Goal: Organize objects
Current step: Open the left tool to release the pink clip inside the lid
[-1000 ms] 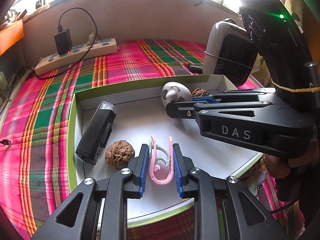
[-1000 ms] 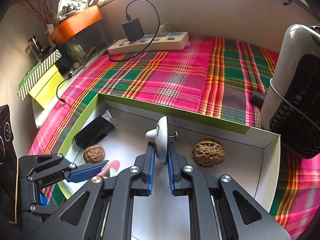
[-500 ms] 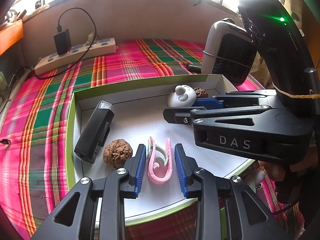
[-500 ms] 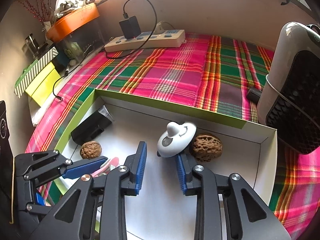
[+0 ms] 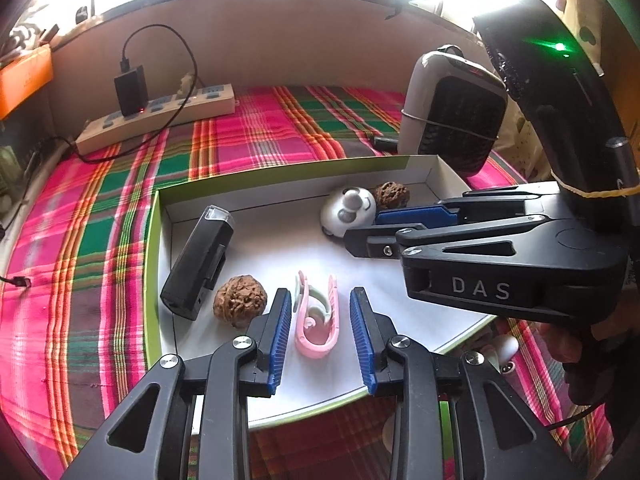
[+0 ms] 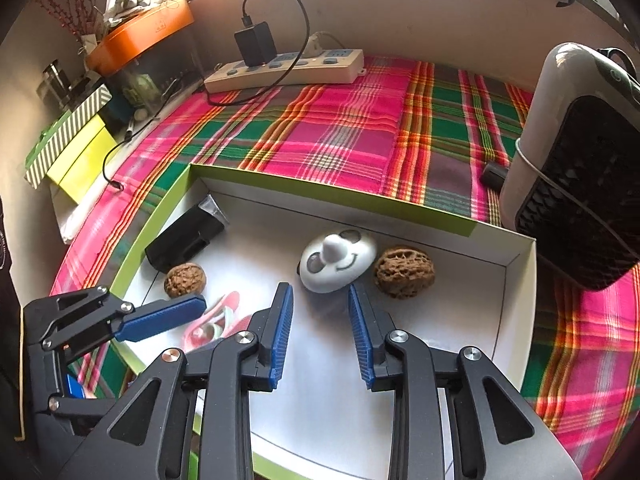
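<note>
A white box with a green rim (image 5: 154, 280) holds a black device (image 5: 200, 260), two walnuts (image 5: 240, 300) (image 5: 392, 195), a pink clip (image 5: 316, 320) and a white smiley-faced piece (image 5: 348, 212). My left gripper (image 5: 318, 300) is open; the clip lies flat between its blue pads, touching neither. My right gripper (image 6: 320, 292) is open too, its tips just short of the smiley piece (image 6: 340, 260), which lies face up against a walnut (image 6: 404, 266). In the left wrist view the right gripper (image 5: 362, 230) reaches in from the right.
The box sits on a plaid cloth (image 6: 320, 120). A power strip (image 5: 160, 116) with a black charger lies at the back. A white and black heater (image 6: 580, 168) stands close to the box's right corner. Striped and yellow boxes (image 6: 72, 148) line the left edge.
Both grippers have opened. The left one let go of the pink clip, which lies on the box floor. The right one released the smiley piece, which fell flat beside the walnut.
</note>
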The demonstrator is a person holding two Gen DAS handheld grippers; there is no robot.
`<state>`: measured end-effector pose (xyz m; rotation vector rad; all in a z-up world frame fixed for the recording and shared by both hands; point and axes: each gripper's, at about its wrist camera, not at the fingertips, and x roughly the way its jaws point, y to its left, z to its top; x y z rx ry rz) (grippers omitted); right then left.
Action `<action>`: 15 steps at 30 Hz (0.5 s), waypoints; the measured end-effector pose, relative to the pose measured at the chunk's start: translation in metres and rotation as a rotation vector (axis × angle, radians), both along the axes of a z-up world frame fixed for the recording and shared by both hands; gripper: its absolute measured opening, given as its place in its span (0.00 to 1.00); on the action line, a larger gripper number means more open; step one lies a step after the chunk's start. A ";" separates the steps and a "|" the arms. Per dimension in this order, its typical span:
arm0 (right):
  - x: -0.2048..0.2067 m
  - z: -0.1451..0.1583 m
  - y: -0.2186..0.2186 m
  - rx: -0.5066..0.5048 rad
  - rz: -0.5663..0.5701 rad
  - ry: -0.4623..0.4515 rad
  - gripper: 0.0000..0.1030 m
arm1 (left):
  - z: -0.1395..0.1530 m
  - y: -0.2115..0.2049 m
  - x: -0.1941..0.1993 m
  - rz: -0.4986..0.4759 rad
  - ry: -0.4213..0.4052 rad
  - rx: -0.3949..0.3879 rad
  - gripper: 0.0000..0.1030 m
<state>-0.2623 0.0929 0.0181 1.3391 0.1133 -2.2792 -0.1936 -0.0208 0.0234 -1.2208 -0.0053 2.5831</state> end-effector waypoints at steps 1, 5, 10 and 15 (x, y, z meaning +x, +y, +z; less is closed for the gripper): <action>0.001 0.000 0.000 0.001 -0.003 0.000 0.29 | 0.001 0.000 0.001 0.001 0.002 0.000 0.27; 0.004 0.001 0.000 0.010 -0.009 0.001 0.29 | 0.003 -0.001 0.004 0.004 0.010 -0.002 0.27; 0.009 0.004 0.001 0.002 -0.015 0.003 0.29 | 0.006 -0.001 0.009 0.002 0.019 -0.007 0.27; 0.017 0.008 0.006 -0.012 -0.029 0.021 0.29 | 0.009 -0.001 0.016 0.008 0.032 -0.009 0.27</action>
